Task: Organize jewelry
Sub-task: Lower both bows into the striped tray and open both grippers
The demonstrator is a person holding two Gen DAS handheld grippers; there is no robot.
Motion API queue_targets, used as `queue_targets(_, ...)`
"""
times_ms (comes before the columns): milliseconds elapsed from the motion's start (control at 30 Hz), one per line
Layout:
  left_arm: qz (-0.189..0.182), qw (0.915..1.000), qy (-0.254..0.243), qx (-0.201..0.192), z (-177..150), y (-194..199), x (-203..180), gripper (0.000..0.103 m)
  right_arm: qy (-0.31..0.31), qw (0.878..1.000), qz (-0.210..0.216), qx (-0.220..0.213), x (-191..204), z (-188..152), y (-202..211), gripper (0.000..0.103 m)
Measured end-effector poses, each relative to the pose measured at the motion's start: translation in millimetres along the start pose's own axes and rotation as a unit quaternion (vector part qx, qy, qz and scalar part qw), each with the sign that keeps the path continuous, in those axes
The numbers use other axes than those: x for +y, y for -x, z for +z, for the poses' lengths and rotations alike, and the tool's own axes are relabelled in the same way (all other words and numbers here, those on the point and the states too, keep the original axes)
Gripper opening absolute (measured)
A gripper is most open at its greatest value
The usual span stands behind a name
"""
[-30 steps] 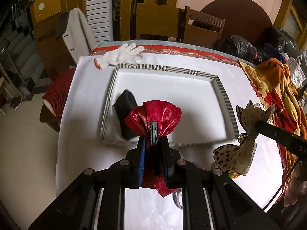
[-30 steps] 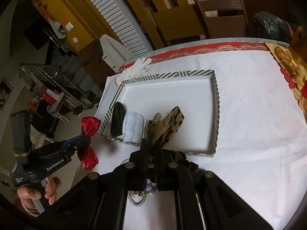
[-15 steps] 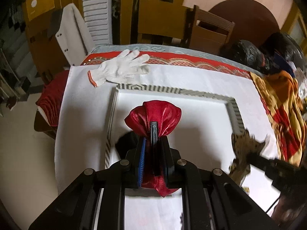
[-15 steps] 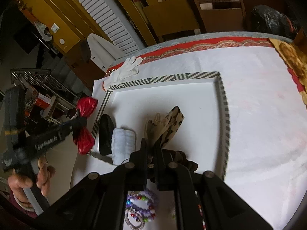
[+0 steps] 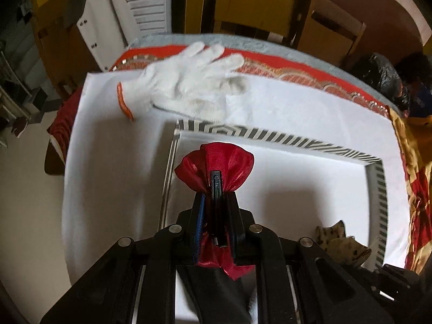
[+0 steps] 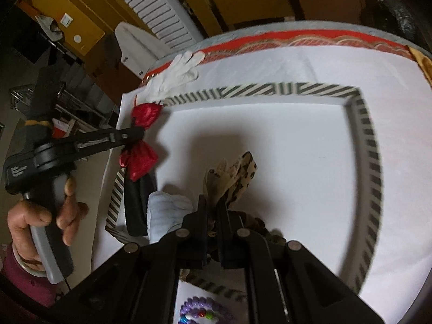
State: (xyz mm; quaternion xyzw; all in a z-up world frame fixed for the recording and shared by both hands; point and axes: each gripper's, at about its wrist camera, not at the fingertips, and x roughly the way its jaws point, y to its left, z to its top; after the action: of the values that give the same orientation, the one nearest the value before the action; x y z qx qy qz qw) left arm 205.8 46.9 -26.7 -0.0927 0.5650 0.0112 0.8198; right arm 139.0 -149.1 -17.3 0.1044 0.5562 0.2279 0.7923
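My left gripper is shut on a red satin bow and holds it over the far left corner of the striped-rimmed white tray. In the right wrist view the left gripper and red bow hang above the tray's left rim. My right gripper is shut on a leopard-print bow above the tray's near part. A black hair piece and a pale blue one lie in the tray's near left corner.
A white work glove lies beyond the tray's far left corner. A purple bead bracelet lies on the white cloth in front of the tray. Chairs stand behind the table. Patterned orange fabric lies along the right edge.
Both grippers have moved forward over the tray. The left one carried the red bow from outside the tray's near left to above its far left corner; the right one advanced with the leopard bow.
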Motion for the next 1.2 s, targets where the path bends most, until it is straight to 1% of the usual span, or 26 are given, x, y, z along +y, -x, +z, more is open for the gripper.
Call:
queue_targets(100,0.002,1.0,0.004,0.008,-2,-8,1,0.007,0.01,1.0,-0.001,0.016,5,2,-15,0.007)
queue_targets(133,0.0,0.9999,0.006,0.008,-3,-9,1,0.008,0.012,1.0,-0.002,0.02,5,2,-19,0.013)
queue_targets(200,-0.004,1.0,0.005,0.007,-3,-9,0,0.01,0.006,0.999,-0.006,0.031,4,1,-24,0.023)
queue_targets(233,-0.003,1.0,0.006,0.004,-3,-8,0,0.013,0.002,0.999,-0.006,0.036,4,1,-24,0.033)
queue_targets(267,-0.003,1.0,0.006,0.001,-3,-7,0,0.015,0.0,0.999,-0.001,0.034,4,0,-23,0.037)
queue_targets(300,-0.004,1.0,0.007,-0.002,-5,-5,0,0.016,0.001,1.0,0.002,0.028,4,-1,-20,0.037)
queue_targets(367,-0.002,0.9999,0.008,-0.006,-5,-2,1,0.023,0.012,1.0,0.002,0.014,8,-3,-11,0.039)
queue_targets(433,0.001,0.9999,0.01,-0.011,-5,1,3,0.024,0.019,1.0,-0.002,0.006,10,-4,-6,0.042)
queue_targets(533,0.006,0.9997,0.011,-0.019,-5,8,3,0.024,0.02,1.0,-0.002,-0.002,13,-7,3,0.05)
queue_targets(700,0.013,0.9993,-0.001,-0.035,-8,26,-2,0.024,0.004,1.0,0.001,-0.005,10,-14,13,0.052)
queue_targets(933,0.013,0.9985,-0.001,-0.053,-16,47,-7,0.024,0.005,1.0,-0.006,-0.024,11,-22,31,0.053)
queue_targets(1100,0.009,0.9984,-0.002,-0.056,-29,58,-10,0.024,0.013,0.999,-0.024,-0.035,12,-30,45,0.057)
queue_targets(1200,0.016,0.998,-0.005,-0.061,-42,68,-15,0.024,0.017,0.998,-0.037,-0.042,10,-37,55,0.058)
